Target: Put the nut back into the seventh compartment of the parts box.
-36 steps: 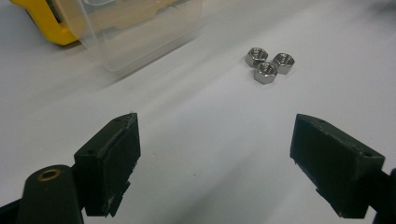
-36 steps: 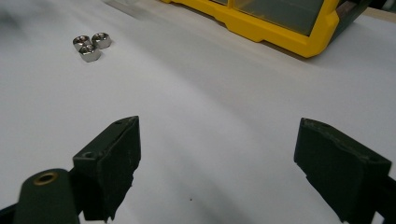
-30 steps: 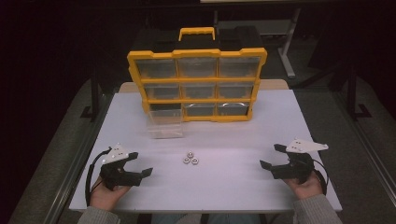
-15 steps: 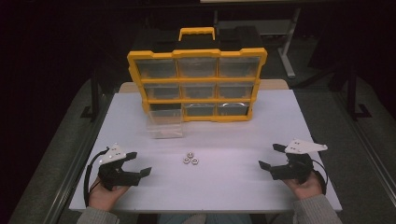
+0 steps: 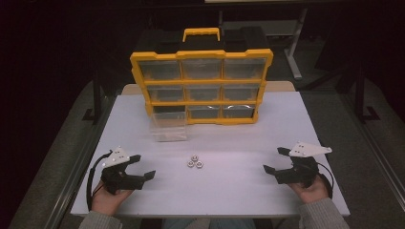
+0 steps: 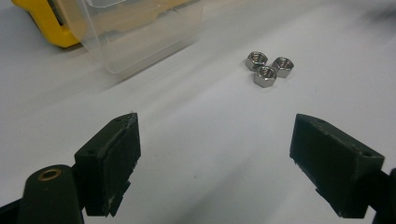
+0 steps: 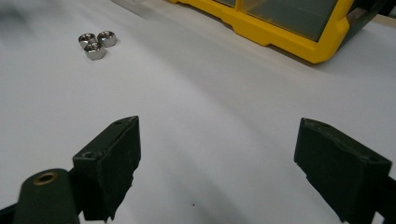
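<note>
Lying in a tight cluster near the middle of the white desk [image 5: 248,191], 3 steel hex nuts [image 5: 195,162] touch one another, well apart from both grippers. The left gripper [image 5: 143,168] rests at the desk's front left with its 2 black jaws spread wide and nothing between them; in the left gripper view the hex nuts [image 6: 268,69] sit ahead and to the right of the jaws. The right gripper [image 5: 276,161] rests at the front right, its 2 jaws likewise wide apart and empty, and its own view shows the hex nuts [image 7: 96,43] far off at the upper left. Behind the nuts stands 1 clear plastic drawer [image 5: 168,126] pulled out onto the desk, just in front of 1 yellow organizer case [image 5: 200,53] with 9 compartments in 3 rows and 1 yellow handle [image 5: 201,32] on top.
</note>
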### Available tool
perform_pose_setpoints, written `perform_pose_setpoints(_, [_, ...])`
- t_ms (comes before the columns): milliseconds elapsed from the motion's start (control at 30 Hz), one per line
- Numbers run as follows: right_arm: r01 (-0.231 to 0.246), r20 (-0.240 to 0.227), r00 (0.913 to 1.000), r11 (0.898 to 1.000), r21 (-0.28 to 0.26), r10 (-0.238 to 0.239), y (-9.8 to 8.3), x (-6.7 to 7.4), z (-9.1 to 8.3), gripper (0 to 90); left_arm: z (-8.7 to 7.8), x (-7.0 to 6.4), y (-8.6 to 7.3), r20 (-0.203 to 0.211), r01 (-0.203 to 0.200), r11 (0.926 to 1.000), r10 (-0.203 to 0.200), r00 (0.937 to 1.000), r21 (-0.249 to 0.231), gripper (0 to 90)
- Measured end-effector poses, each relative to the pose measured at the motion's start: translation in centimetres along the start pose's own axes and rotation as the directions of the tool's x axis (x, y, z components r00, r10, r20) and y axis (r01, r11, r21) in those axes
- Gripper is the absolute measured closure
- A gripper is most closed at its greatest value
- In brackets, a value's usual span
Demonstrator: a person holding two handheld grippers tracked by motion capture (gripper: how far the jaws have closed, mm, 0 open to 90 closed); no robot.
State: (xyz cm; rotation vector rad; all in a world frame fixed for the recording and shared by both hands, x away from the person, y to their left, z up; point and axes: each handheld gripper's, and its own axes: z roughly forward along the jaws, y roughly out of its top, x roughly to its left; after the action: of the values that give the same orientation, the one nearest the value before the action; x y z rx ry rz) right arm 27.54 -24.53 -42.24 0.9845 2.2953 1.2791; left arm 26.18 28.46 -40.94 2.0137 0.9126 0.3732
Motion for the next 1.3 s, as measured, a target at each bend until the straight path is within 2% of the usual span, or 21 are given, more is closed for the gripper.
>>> perform_pose_setpoints(233, [0.0, -0.017, 0.9999, 1.0, 0.003, 0.0, 0.5, 0.1, -0.2, 13.8, 0.1, -0.1, 0.1, 0.005, -0.009, 1.0, 0.009, 0.9999, -0.003, 16.4])
perform_pose_setpoints(433, [-0.024, -0.033, 0.9992, 1.0, 0.0, 0.024, 1.1, 0.1, -0.2, 13.8, 0.2, -0.1, 0.2, 0.009, -0.012, 0.9999, 0.012, 0.9999, -0.005, 16.4])
perform_pose_setpoints(533, [-0.003, -0.038, 0.9993, 1.0, 0.019, 0.004, 1.6, 0.5, 0.3, 13.8, 0.3, -0.2, 0.2, 0.01, -0.023, 0.9997, 0.023, 0.9997, 0.003, 16.4])
perform_pose_setpoints(567, [-0.003, -0.04, 0.9992, 1.0, 0.022, 0.004, 1.7, 0.6, 0.4, 13.8, 0.3, -0.4, 0.2, 0.01, -0.014, 0.9999, 0.014, 0.9998, -0.002, 16.4])
perform_pose_setpoints(633, [0.012, -0.044, 0.999, 1.0, 0.028, -0.011, 1.9, 0.8, 0.5, 13.8, 0.3, -0.4, 0.2, 0.009, -0.029, 0.9996, 0.029, 0.9995, -0.003, 16.4])
perform_pose_setpoints(667, [0.015, -0.048, 0.9987, 0.999, 0.043, -0.013, 2.1, 1.0, 0.6, 13.8, 0.3, -0.4, 0.2, 0.01, -0.028, 0.9996, 0.028, 0.9996, -0.002, 16.4])
perform_pose_setpoints(767, [0.033, -0.06, 0.9977, 0.998, 0.046, -0.031, 2.4, 1.3, 0.7, 13.8, 0.3, -0.4, 0.2, 0.009, -0.026, 0.9997, 0.026, 0.9996, -0.004, 16.4])
perform_pose_setpoints(900, [0.042, -0.07, 0.9968, 0.998, 0.046, -0.039, 3.1, 1.6, 0.8, 13.7, 0.3, -0.4, 0.2, 0.009, -0.02, 0.9998, 0.02, 0.9998, -0.004, 16.4])
perform_pose_setpoints(967, [0.042, -0.082, 0.9959, 0.996, 0.073, -0.036, 3.6, 1.8, 1.2, 13.7, 0.3, -0.4, 0.2, 0.008, -0.021, 0.9998, 0.021, 0.9997, -0.003, 16.4])
perform_pose_setpoints(1033, [0.061, -0.094, 0.9943, 0.994, 0.095, -0.052, 4.1, 2.2, 1.6, 13.7, 0.3, -0.4, 0.2, 0.008, -0.022, 0.9998, 0.022, 0.9997, -0.003, 16.3])
perform_pose_setpoints(1300, [0.107, -0.144, 0.9856, 0.987, 0.119, -0.089, 6.2, 3.3, 2.9, 13.7, 0.3, -0.3, 0.2, 0.012, -0.024, 0.9997, 0.024, 0.9996, -0.001, 16.4])
